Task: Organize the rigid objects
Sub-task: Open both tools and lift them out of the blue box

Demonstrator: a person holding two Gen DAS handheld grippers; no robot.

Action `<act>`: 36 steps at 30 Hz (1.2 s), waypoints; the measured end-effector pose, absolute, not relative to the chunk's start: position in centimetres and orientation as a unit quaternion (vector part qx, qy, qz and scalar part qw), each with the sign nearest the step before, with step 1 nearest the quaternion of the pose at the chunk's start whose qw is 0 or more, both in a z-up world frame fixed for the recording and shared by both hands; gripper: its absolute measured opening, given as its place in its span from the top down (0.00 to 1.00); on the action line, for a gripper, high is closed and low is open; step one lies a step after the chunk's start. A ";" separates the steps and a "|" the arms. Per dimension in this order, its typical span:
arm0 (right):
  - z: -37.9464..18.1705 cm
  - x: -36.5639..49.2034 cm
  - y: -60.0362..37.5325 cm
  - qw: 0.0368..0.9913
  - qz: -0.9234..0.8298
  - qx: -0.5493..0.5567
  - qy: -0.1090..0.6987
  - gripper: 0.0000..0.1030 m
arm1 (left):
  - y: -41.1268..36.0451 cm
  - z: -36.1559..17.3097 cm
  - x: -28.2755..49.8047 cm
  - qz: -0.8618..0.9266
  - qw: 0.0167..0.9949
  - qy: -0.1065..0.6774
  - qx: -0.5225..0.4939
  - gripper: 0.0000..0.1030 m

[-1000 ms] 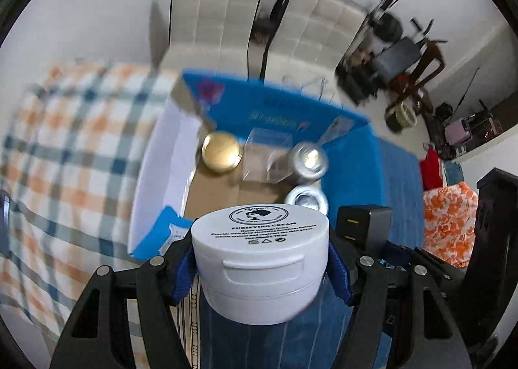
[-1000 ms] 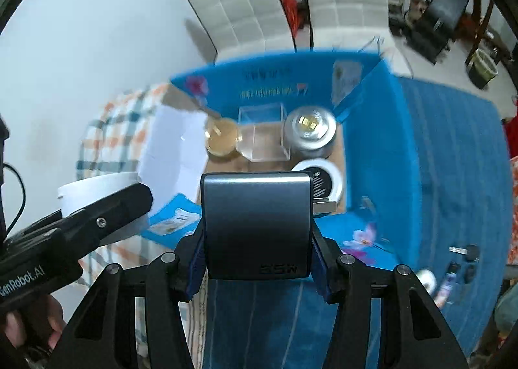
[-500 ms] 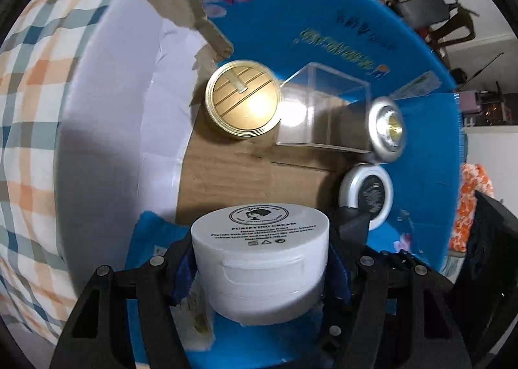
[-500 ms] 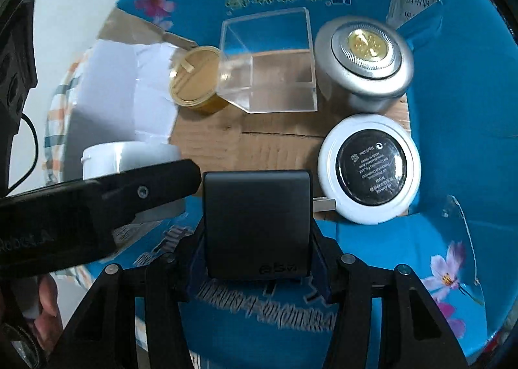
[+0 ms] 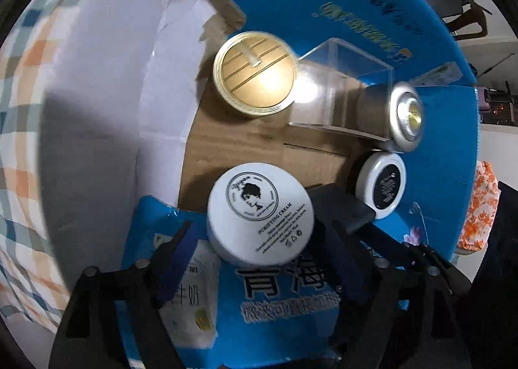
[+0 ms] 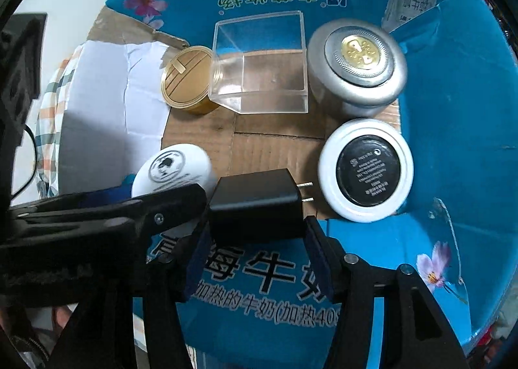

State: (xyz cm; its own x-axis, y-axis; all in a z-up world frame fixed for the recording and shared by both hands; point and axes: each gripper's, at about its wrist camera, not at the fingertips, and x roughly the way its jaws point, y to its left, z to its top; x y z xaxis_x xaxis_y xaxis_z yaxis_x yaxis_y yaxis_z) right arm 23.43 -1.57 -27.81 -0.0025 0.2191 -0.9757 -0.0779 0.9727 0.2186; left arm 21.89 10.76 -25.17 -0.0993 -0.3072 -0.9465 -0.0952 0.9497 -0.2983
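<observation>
You are pointing both grippers steeply down into the blue carton (image 6: 453, 129). Your left gripper (image 5: 259, 249) is opening, pads clear of the white cream jar (image 5: 260, 213) sitting between them on the cardboard floor at six o'clock. Your right gripper (image 6: 255, 249) is opening too, the black charger (image 6: 255, 204) lying between its fingers, seemingly released, its prongs pointing to three o'clock at the black-topped white jar (image 6: 365, 170).
</observation>
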 end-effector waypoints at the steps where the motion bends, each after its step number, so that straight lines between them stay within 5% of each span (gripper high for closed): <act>1: -27.4 23.2 -1.6 0.706 0.105 0.049 0.698 0.34 | 10.5 -24.6 21.7 -0.083 0.662 0.734 -0.131 0.09; 2: -26.9 23.2 -1.7 0.709 0.105 0.049 0.696 0.31 | 10.3 -24.0 21.4 -0.081 0.668 0.729 -0.123 0.00; 8: -24.0 21.9 -3.6 0.729 0.074 0.029 0.679 0.15 | 10.2 -21.3 19.8 -0.070 0.695 0.708 -0.108 0.00; 36: -4.3 12.8 -9.7 0.810 0.058 0.033 0.583 0.13 | 7.9 -4.2 12.7 -0.009 0.831 0.556 -0.023 0.00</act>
State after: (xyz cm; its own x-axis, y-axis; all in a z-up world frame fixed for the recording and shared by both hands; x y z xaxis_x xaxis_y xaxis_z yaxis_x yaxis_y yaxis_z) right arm 12.77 -9.72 -4.31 0.3129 0.1320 -0.9406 -0.0543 0.9912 0.1210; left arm 12.67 7.89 -4.18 0.3807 -0.0398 -0.9238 -0.0112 0.9988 -0.0477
